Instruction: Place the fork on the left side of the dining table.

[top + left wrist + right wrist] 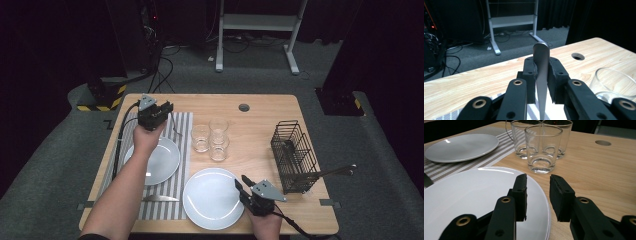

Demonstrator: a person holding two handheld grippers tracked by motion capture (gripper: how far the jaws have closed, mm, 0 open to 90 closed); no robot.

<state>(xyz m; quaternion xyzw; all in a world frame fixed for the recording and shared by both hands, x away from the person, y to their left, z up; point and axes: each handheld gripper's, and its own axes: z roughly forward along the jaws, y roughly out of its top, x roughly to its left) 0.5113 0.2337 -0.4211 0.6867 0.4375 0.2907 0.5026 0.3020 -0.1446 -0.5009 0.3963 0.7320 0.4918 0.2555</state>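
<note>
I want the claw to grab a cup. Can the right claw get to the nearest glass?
Probably yes. The right claw is open and empty, and the nearest glass stands straight ahead with bare table between them.

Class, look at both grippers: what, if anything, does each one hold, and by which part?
The left gripper clamps a metal utensil by its flat handle, whose rounded end sticks out past the fingers. The right gripper holds nothing.

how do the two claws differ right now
The left claw is shut on a piece of metal cutlery above the striped placemat; the right claw is open and holds nothing, over the near white plate. Both have black jaws.
</note>
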